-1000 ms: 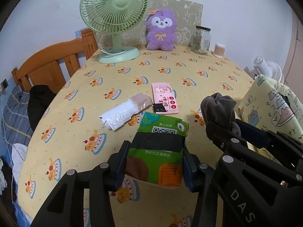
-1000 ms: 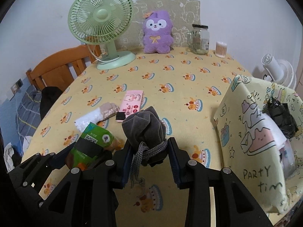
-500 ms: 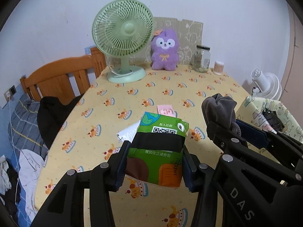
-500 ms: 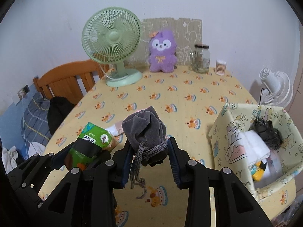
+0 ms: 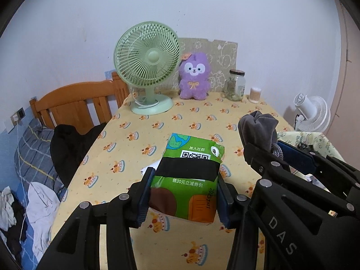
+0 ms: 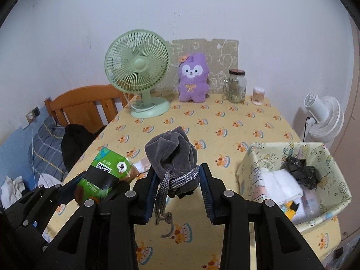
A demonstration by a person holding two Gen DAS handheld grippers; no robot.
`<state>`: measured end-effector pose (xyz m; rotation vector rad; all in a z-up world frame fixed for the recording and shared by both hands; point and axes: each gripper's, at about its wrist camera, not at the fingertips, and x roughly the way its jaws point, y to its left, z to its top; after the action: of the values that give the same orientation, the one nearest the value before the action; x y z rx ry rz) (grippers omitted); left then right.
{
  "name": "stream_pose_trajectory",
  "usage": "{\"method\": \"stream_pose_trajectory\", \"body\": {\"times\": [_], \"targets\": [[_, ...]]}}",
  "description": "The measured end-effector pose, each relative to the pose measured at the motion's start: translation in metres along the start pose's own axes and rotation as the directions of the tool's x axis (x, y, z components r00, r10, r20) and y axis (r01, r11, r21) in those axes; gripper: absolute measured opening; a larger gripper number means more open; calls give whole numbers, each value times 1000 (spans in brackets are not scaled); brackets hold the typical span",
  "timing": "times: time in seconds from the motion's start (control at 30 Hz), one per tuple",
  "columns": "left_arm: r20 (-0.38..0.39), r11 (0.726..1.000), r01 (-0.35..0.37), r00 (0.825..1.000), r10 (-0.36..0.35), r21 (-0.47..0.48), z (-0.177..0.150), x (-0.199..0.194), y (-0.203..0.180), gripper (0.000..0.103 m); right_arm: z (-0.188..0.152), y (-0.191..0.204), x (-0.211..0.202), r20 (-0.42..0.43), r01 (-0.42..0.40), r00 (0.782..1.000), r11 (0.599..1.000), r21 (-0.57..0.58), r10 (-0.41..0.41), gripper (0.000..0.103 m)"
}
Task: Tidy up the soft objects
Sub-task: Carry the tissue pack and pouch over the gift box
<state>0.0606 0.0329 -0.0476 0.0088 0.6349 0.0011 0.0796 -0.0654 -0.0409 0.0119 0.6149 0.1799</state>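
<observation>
My left gripper (image 5: 183,191) is shut on a green tissue pack (image 5: 191,177), held high above the yellow tablecloth; the pack also shows in the right wrist view (image 6: 105,173). My right gripper (image 6: 178,186) is shut on a grey drawstring pouch (image 6: 173,157), its cord hanging down; the pouch shows in the left wrist view (image 5: 258,128) at the right. A patterned fabric basket (image 6: 335,175) stands at the table's right edge, holding white packs and a black bundle (image 6: 301,171). A white item (image 5: 150,166) on the table is mostly hidden behind the tissue pack.
At the table's back stand a green fan (image 6: 139,72), a purple plush toy (image 6: 193,78), a glass jar (image 6: 236,85) and a cotton swab pot (image 6: 257,95). A wooden bed frame (image 6: 85,103) with clothes lies left. A white fan (image 6: 324,117) stands right.
Both grippers have risen and pulled back from the table with their loads. The table items look smaller, and the basket's inside has come into the right wrist view.
</observation>
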Motion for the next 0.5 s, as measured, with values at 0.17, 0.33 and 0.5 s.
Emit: {"method": "stream_pose_trajectory", "body": {"times": [0.17, 0.33, 0.5], "targets": [[25, 1000, 9, 1000, -10, 17, 6, -9, -13, 51, 6, -10, -10, 19, 13, 1000, 1000, 1, -13, 39], [42, 999, 28, 999, -29, 35, 11, -15, -28, 51, 11, -23, -17, 36, 27, 999, 1000, 11, -27, 39], [51, 998, 46, 997, -49, 52, 16, -17, -43, 51, 14, -36, -22, 47, 39, 998, 999, 21, -40, 39]]}}
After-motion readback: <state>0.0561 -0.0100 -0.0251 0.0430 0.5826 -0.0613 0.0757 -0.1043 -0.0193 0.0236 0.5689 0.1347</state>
